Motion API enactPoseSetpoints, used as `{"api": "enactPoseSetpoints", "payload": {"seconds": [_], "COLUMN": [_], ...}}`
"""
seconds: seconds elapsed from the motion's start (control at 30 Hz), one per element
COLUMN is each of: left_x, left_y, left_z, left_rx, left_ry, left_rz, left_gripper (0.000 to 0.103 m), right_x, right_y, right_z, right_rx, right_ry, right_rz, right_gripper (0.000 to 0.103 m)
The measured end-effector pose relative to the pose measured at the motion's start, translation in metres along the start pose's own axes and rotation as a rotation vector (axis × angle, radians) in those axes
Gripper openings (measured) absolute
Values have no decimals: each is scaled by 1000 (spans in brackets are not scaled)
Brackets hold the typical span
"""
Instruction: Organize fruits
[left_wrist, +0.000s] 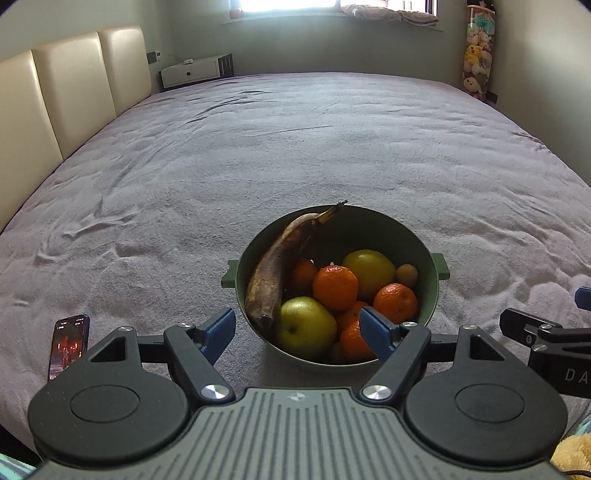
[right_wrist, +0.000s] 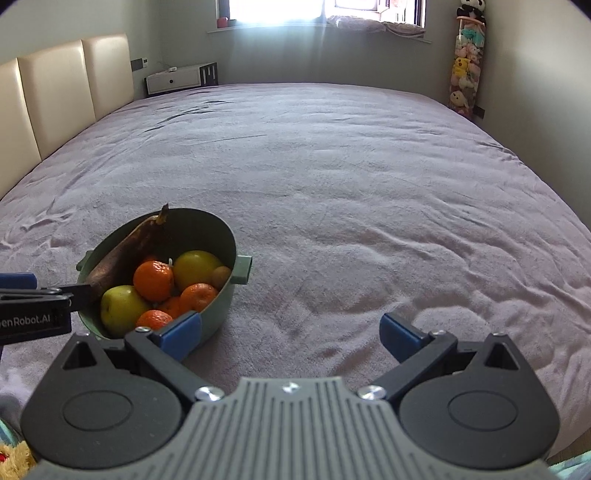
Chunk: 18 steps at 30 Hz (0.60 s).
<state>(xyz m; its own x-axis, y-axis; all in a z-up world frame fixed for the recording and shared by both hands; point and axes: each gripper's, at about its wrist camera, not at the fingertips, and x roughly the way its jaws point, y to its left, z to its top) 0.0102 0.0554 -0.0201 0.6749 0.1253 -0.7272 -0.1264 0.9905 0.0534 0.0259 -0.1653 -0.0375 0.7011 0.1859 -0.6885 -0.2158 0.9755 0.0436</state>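
Note:
A green two-handled bowl (left_wrist: 428, 258) sits on the bed near its front edge. It holds a brown overripe banana (left_wrist: 271, 273), a green apple (left_wrist: 304, 326), a yellow lemon (left_wrist: 369, 271), several oranges (left_wrist: 335, 287) and a small kiwi (left_wrist: 407, 275). My left gripper (left_wrist: 297, 326) hovers open in front of the bowl, its fingers straddling the bowl's near side, with nothing gripped. In the right wrist view the bowl (right_wrist: 218, 236) lies at the left. There my right gripper (right_wrist: 291, 332) is open over bare blanket just right of the bowl, its left fingertip (right_wrist: 183, 330) in front of the bowl wall.
The bed has a wrinkled mauve blanket (left_wrist: 295, 147) and a cream padded headboard (left_wrist: 74, 85) on the left. A phone (left_wrist: 68, 345) with a lit screen lies at the front left. A white nightstand (left_wrist: 192, 72) and a column of plush toys (left_wrist: 476, 55) stand at the back.

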Motion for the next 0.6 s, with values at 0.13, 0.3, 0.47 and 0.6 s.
{"api": "enactPoseSetpoints", "payload": {"seconds": [0.13,0.3,0.47,0.6], "left_x": [0,-2,-2,-2], "left_y": [-2,-5,-6,-5], "left_z": [0,0,0,0], "left_rx": [3,10,10,9], "left_ry": [0,-3,-3,-3], "left_rz": [-1,-8,-8,-8], "left_gripper": [89,89,89,89], "right_x": [-2,-2,-2,-2], "right_y": [-1,-1,-1,0], "right_z": [0,0,0,0], "right_rx": [2,6,5,3], "right_ry": [-3,-1,2,2], "right_rz": [4,3,7,10], "right_gripper": [99,99,99,99]}}
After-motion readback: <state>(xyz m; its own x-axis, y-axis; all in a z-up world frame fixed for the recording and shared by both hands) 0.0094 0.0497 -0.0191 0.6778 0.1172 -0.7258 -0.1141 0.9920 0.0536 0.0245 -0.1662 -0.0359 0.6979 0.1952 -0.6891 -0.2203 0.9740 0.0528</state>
